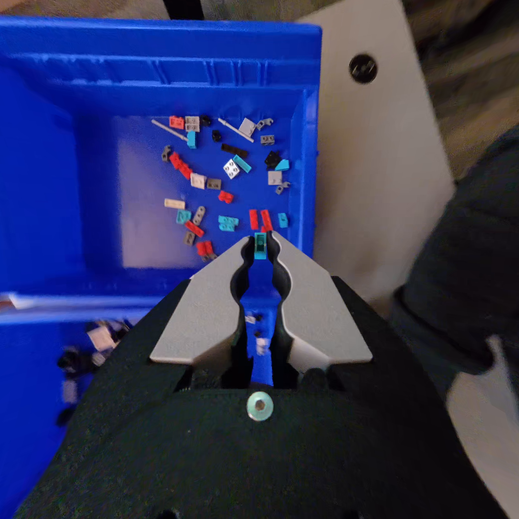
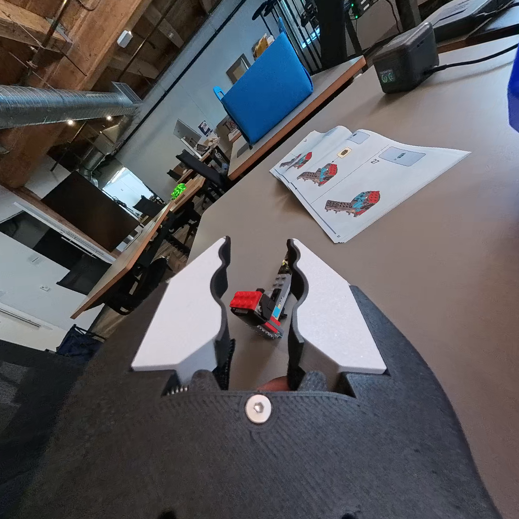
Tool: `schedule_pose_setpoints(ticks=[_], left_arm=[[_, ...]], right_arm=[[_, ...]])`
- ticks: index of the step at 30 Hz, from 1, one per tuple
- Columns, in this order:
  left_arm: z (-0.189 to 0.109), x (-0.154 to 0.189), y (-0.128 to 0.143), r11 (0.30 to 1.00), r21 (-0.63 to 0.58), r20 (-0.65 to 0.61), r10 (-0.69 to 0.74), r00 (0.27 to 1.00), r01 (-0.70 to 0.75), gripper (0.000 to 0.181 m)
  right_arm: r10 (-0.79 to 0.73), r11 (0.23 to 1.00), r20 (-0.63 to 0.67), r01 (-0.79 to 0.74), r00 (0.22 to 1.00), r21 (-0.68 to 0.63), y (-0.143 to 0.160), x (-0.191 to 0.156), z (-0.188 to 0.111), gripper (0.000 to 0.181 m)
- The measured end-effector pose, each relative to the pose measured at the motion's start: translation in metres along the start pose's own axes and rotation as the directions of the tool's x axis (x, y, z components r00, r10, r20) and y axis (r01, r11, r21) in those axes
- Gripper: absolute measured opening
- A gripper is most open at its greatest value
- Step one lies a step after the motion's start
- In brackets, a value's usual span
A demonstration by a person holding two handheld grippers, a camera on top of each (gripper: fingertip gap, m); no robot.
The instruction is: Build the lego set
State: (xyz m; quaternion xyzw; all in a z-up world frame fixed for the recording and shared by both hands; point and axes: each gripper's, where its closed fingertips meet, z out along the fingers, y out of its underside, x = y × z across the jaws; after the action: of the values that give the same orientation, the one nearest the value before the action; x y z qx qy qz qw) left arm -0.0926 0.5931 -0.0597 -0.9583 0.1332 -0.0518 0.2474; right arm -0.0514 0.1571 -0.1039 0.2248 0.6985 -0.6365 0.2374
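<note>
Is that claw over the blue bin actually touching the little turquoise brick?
Touching. In the left wrist view the left gripper pinches the turquoise brick between both fingertips, no gap either side.

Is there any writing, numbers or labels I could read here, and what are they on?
Instruction booklet: printed step and page numbers, which I won't quote.
Black box: green markings, too small to read.
Teal brick in the left gripper, blue bin: no writing seen.
</note>
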Motion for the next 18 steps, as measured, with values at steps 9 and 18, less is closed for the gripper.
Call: schedule_pose_setpoints(ticks=[9, 18], left_arm=[[-0.17, 0.095, 0.139, 0.802, 0.459, 0.225, -0.522, 0.823, 0.383, 0.009], [-0.135, 0.234, 0.38, 0.531, 0.345, 0.437, -0.821, 0.368, 0.774, 0.009]], right_arm=[[0.035, 0.999, -0.006, -0.035, 0.999, 0.026, -0.005, 0.004, -0.002, 0.04], [-0.043, 0.997, -0.152, 0.053, 0.988, 0.062, -0.009, 0.015, -0.003, 0.041]])
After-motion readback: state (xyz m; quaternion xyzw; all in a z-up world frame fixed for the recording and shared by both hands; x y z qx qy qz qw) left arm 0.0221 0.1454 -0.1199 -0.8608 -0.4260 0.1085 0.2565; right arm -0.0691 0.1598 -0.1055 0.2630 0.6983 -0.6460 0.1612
